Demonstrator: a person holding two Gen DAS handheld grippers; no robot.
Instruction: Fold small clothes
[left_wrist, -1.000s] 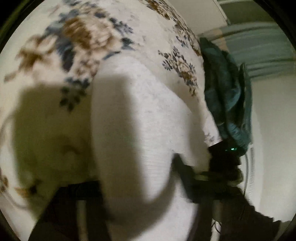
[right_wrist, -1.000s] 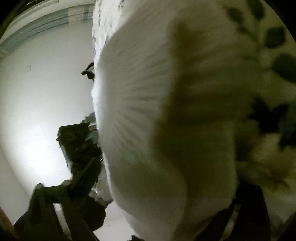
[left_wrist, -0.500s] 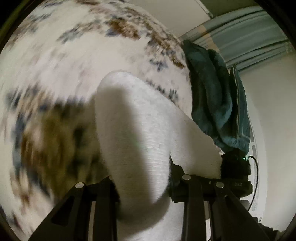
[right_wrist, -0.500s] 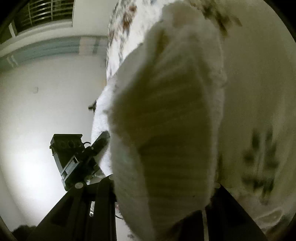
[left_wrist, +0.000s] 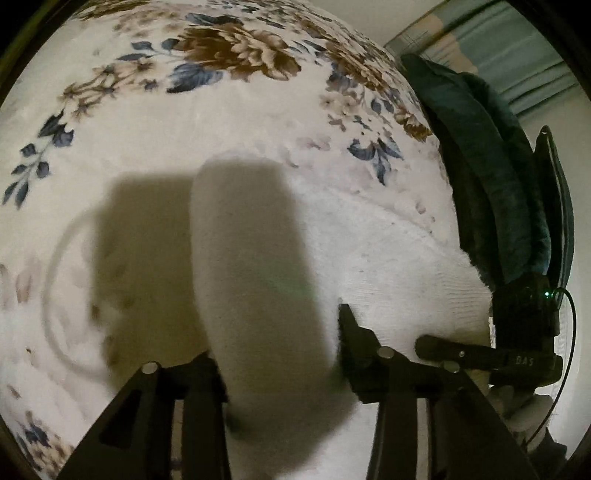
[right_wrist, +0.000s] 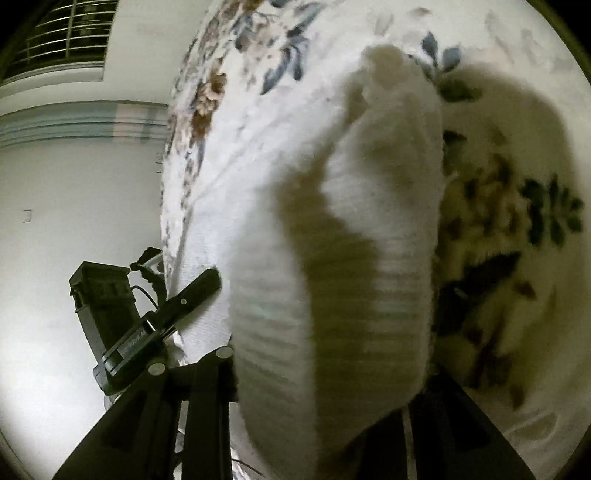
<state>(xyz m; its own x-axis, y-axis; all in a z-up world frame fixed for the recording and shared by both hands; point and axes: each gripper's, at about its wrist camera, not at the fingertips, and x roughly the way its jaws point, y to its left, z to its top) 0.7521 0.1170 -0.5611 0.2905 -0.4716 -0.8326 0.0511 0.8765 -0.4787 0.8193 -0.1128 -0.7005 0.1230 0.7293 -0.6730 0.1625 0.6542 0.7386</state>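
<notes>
A white ribbed knit garment (left_wrist: 258, 266) hangs between both grippers above a floral blanket (left_wrist: 229, 110). My left gripper (left_wrist: 280, 362) is shut on one end of it; the cloth bulges up between the jaws and stretches right toward the other gripper (left_wrist: 491, 358). In the right wrist view my right gripper (right_wrist: 325, 373) is shut on the other end of the white garment (right_wrist: 332, 258), which fills the middle of the view. The left gripper (right_wrist: 162, 317) shows at lower left, against the cloth's edge.
A dark teal cloth pile (left_wrist: 487, 177) lies at the blanket's right edge. A thin cable loop (left_wrist: 62, 295) lies on the blanket at left. A white wall (right_wrist: 74, 184) and a barred window (right_wrist: 62, 37) are beyond the bed.
Both grippers have carried the white garment across the blanket and tilted down toward it. The cloth between them now hangs closer to the blanket.
</notes>
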